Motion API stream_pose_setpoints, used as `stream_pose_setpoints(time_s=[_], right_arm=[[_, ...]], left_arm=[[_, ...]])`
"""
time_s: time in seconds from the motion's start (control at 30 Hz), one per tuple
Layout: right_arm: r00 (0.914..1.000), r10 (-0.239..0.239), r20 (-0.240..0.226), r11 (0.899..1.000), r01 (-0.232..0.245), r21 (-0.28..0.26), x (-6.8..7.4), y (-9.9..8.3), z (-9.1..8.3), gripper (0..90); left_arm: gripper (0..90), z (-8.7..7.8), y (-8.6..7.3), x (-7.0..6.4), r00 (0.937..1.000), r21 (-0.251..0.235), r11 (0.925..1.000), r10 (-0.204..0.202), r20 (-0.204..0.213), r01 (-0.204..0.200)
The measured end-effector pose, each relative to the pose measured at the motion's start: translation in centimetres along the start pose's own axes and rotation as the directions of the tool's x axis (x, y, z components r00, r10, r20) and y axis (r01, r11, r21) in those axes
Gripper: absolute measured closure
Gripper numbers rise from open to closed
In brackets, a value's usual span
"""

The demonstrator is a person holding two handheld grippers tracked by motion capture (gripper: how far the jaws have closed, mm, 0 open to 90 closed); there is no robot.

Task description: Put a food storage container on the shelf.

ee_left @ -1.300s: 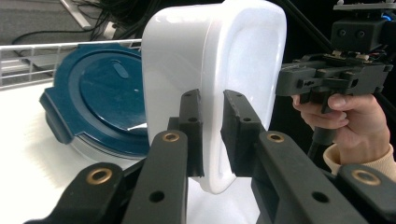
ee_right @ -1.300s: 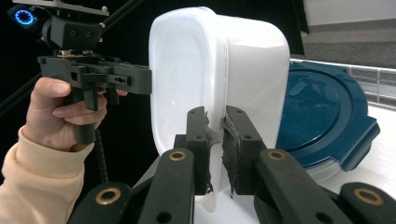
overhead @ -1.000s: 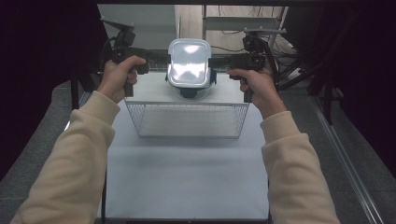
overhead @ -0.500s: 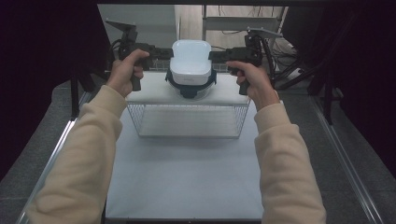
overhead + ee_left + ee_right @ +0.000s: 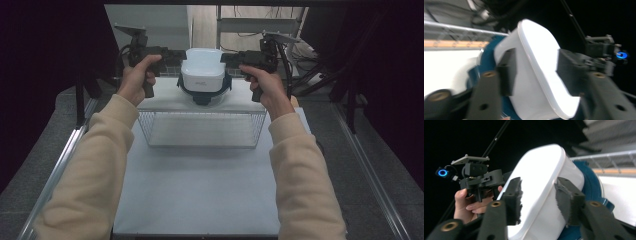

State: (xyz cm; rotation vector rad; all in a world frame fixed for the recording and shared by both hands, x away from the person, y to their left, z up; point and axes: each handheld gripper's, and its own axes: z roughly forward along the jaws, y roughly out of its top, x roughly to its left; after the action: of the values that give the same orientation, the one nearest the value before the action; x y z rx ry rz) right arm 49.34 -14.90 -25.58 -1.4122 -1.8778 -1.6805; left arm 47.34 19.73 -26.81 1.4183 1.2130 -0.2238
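A white rounded plastic container (image 5: 201, 74) with a dark blue lid (image 5: 202, 95), apparently upside down, hangs above the wire basket (image 5: 202, 129). The left claw (image 5: 172, 55) and right claw (image 5: 231, 58) each clamp one of its sides.

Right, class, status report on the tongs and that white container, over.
Left tongs and right tongs both clamped on white container. Held above wire basket. Nothing in the way.

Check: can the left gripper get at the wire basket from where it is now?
Probably not yet. The left gripper is shut on the white container, sharing the hold with the right gripper. The wire basket lies open just below, nothing between, but the left must let go first.
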Motion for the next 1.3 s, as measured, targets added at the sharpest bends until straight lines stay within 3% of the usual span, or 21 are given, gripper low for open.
stream_pose_setpoints(time_s=[0.13,0.27,0.43,0.53,0.6,0.63,0.77,0.8,0.83,0.87,0.9,0.97,1.03,1.13,1.23,1.3], right_arm=[[0.9944,-0.101,0.031,0.995,0.102,-0.008,1.6,-0.6,-0.9,39.8],[0.9693,-0.237,0.066,0.971,0.239,-0.022,3.2,-1.9,-2.3,29.5],[0.9273,-0.356,0.114,0.932,0.362,-0.028,3.8,-3.8,-4.4,25.8],[0.9054,-0.401,0.141,0.913,0.407,-0.02,3.9,-4.9,-5.5,25.6],[0.8916,-0.426,0.154,0.902,0.432,-0.01,3.9,-5.6,-6.2,25.6],[0.8795,-0.446,0.165,0.892,0.453,-0.002,4.0,-6.2,-6.7,25.6],[0.85,-0.491,0.19,0.867,0.499,0.01,4.0,-8.3,-8.5,25.7],[0.8416,-0.502,0.199,0.86,0.51,0.015,4.0,-8.8,-8.8,25.6],[0.8313,-0.516,0.206,0.851,0.524,0.017,3.8,-9.6,-9.4,25.6],[0.8268,-0.521,0.211,0.848,0.53,0.018,3.7,-10.1,-9.7,25.7],[0.8188,-0.532,0.216,0.841,0.54,0.024,3.5,-11.0,-10.3,25.7],[0.8103,-0.543,0.221,0.834,0.551,0.028,3.0,-12.3,-10.9,25.7],[0.8004,-0.555,0.227,0.826,0.561,0.041,2.3,-14.0,-11.5,25.6],[0.798,-0.557,0.229,0.825,0.563,0.048,1.1,-16.4,-12.0,25.1],[0.793,-0.56,0.24,0.824,0.563,0.064,-0.2,-18.8,-11.9,23.9],[0.7962,-0.555,0.242,0.829,0.554,0.076,-1.2,-20.3,-11.7,23.4]], left_arm=[[29.4,-1.5,-0.8,-1.0,0.9939,-0.017,0.9945,0.102,-0.04,-0.103],[24.9,-3.0,-2.5,-1.6,0.9842,-0.023,0.9844,0.174,-0.036,-0.174],[23.0,-4.6,-4.7,-2.7,0.9593,-0.014,0.9622,0.27,-0.083,-0.272],[22.7,-5.3,-6.0,-3.3,0.9445,-0.004,0.9492,0.313,-0.101,-0.315],[22.6,-5.8,-6.9,-3.6,0.9303,0.003,0.9376,0.345,-0.124,-0.348],[22.5,-6.1,-7.4,-3.7,0.9243,0.006,0.9322,0.36,-0.127,-0.362],[21.7,-6.9,-9.5,-4.1,0.9073,0.01,0.9171,0.396,-0.142,-0.399],[21.5,-7.3,-10.3,-4.2,0.8965,0.014,0.908,0.416,-0.153,-0.419],[21.5,-7.5,-10.8,-4.2,0.8911,0.015,0.9035,0.425,-0.159,-0.428],[21.5,-7.7,-11.8,-4.1,0.8829,0.02,0.8961,0.44,-0.163,-0.443],[21.5,-7.8,-12.4,-4.1,0.8789,0.025,0.8929,0.447,-0.166,-0.449],[21.3,-8.0,-14.1,-3.7,0.8686,0.044,0.8845,0.465,-0.172,-0.464],[21.0,-8.1,-16.1,-2.8,0.865,0.056,0.8825,0.469,-0.178,-0.467],[20.0,-7.8,-19.0,-1.3,0.8502,0.102,0.8761,0.482,-0.212,-0.471],[19.3,-7.2,-21.3,0.2,0.8561,0.131,0.8843,0.467,-0.222,-0.448],[18.6,-6.7,-22.9,1.3,0.8544,0.16,0.8861,0.462,-0.237,-0.435]])
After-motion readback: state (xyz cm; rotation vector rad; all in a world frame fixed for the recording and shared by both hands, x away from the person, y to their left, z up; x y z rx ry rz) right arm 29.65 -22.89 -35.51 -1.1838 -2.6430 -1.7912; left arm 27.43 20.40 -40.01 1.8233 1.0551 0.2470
